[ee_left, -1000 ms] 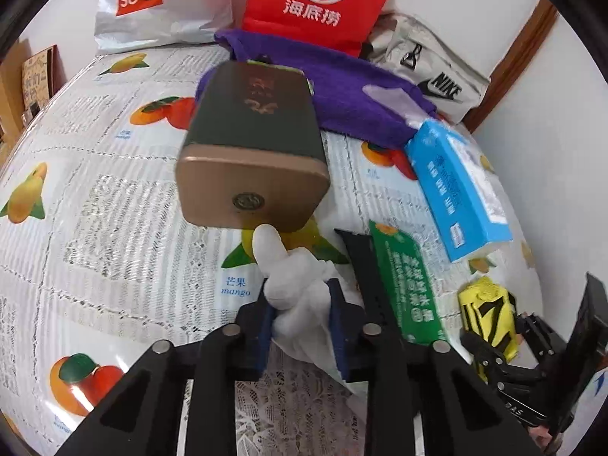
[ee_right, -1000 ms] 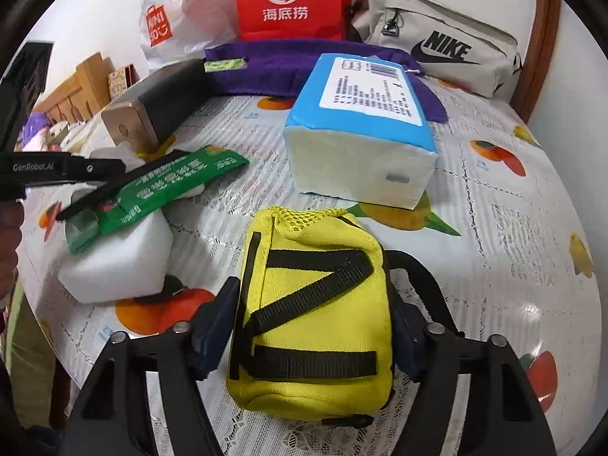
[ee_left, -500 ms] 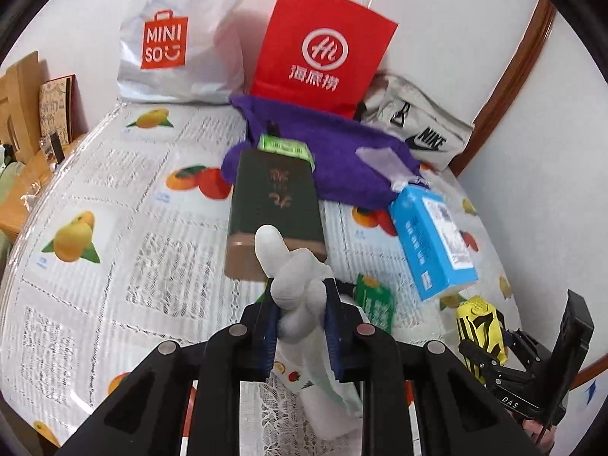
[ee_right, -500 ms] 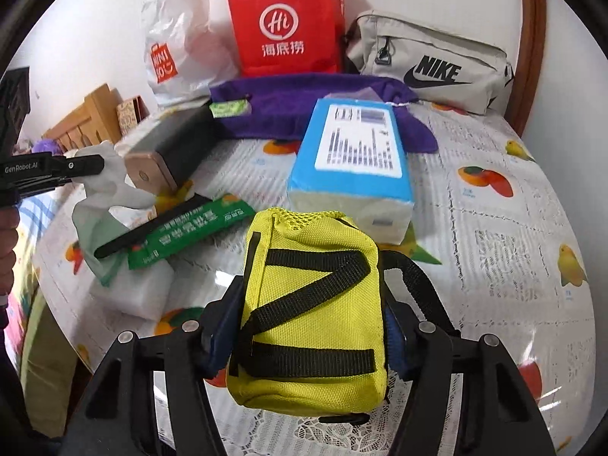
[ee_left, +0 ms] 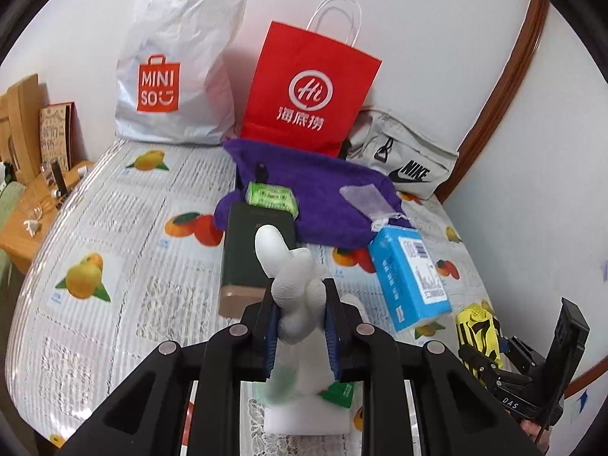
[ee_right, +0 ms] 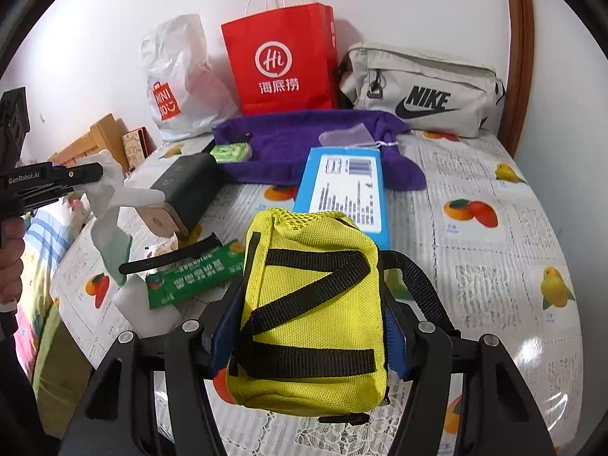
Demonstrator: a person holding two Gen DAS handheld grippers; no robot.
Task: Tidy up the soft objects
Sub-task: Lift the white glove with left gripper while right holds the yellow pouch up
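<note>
My left gripper point(ee_left: 298, 319) is shut on a white glove point(ee_left: 292, 277), which hangs above the table; the same glove point(ee_right: 110, 190) shows at the left of the right wrist view, its green cuff dangling. My right gripper point(ee_right: 309, 326) is shut on a yellow pouch point(ee_right: 311, 311) with black straps, lifted off the table. That yellow pouch point(ee_left: 477, 328) also appears at the lower right of the left wrist view. A purple towel point(ee_right: 304, 140) lies at the back, with a green tissue pack point(ee_right: 230, 152) and a small sheer pouch point(ee_right: 345, 136) on it.
On the fruit-print tablecloth point(ee_right: 494, 266) lie a blue tissue box point(ee_right: 345, 190), a dark green box point(ee_right: 186, 190), a green sachet point(ee_right: 197, 277) and a white foam block point(ee_left: 307, 414). A red paper bag point(ee_right: 279, 64), a white plastic bag point(ee_right: 178, 83) and a grey Nike bag point(ee_right: 421, 91) stand against the wall.
Both grippers have risen with their loads. The glove and the yellow pouch sit higher above the table, and more of the bags and wall behind has come into view.
</note>
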